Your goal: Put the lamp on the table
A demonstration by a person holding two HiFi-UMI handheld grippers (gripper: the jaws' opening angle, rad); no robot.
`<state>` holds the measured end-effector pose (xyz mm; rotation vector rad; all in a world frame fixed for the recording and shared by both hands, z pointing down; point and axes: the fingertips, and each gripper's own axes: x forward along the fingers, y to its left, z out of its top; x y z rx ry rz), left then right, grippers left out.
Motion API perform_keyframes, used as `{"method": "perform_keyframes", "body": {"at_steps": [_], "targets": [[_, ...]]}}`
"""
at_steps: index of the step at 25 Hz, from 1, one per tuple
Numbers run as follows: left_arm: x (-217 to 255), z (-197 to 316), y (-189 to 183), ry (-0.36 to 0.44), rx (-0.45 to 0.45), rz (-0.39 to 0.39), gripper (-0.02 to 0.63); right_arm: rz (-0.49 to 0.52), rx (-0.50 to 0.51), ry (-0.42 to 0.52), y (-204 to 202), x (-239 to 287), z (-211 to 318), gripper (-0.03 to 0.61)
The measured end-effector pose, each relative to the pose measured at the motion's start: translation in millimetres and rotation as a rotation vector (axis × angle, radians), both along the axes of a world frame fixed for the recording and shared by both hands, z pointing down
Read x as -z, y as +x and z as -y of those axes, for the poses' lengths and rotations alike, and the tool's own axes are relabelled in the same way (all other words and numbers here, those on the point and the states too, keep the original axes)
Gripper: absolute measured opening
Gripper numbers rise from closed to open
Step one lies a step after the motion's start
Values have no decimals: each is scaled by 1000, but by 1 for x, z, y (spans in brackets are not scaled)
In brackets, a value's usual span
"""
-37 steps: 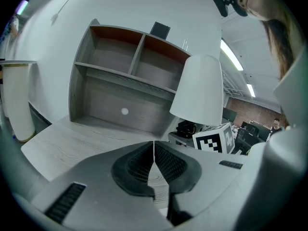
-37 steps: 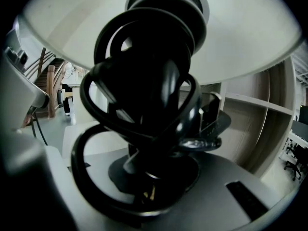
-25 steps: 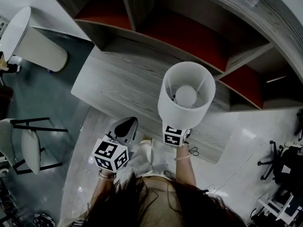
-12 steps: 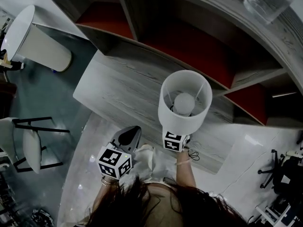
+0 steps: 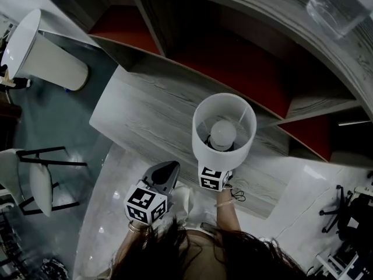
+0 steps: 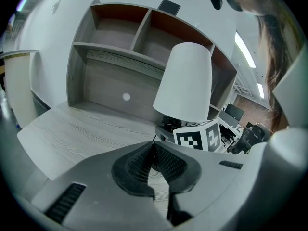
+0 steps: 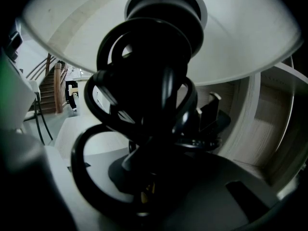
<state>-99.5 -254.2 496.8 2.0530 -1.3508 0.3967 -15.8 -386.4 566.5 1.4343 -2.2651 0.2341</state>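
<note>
A lamp with a white drum shade [image 5: 224, 134] is held up over the grey wooden table [image 5: 145, 109], its bulb visible from above. My right gripper [image 5: 213, 178] sits just under the shade, shut on the lamp's black stand [image 7: 149, 105], around which a black cord is coiled. In the left gripper view the shade [image 6: 185, 83] stands to the right, above the right gripper's marker cube [image 6: 199, 134]. My left gripper [image 5: 162, 174] hovers at the table's near edge, left of the lamp, its jaws shut with nothing between them [image 6: 154, 163].
A grey shelf unit with red-backed compartments [image 5: 233, 57] rises behind the table. A clear container [image 5: 341, 4] sits on its top at the far right. A white chair [image 5: 38, 182] and a white round-topped stand [image 5: 41, 51] are at the left, office chairs at the right.
The lamp and right gripper have shifted slightly left and toward the table's near edge. The left gripper has edged right, closer to the lamp.
</note>
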Motion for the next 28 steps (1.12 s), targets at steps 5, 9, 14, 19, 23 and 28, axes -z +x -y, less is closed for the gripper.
{"method": "perform_keyframes", "body": {"at_steps": [5,9,14,19,23,28], "targets": [[-1,2,11,-10,-23,-13,17,9,-6,18,1,1,-1,35],[-4,-1,20,-20,-58,-14,17,20,-17,29,2,2,-1,35],[-10,-8,27,-47,-90,-22,17,23,-27,51,5,1,-3,35],[-12,-7,26,-30,-108,-17,17,29,-30,77,7,0,-7,35],[-13,-9,25,-31,-112,-9,17,42,-34,88,9,0,-10,37],[-15,-13,27,-36,-123,-7,17,55,-35,113,11,0,-14,37]]}}
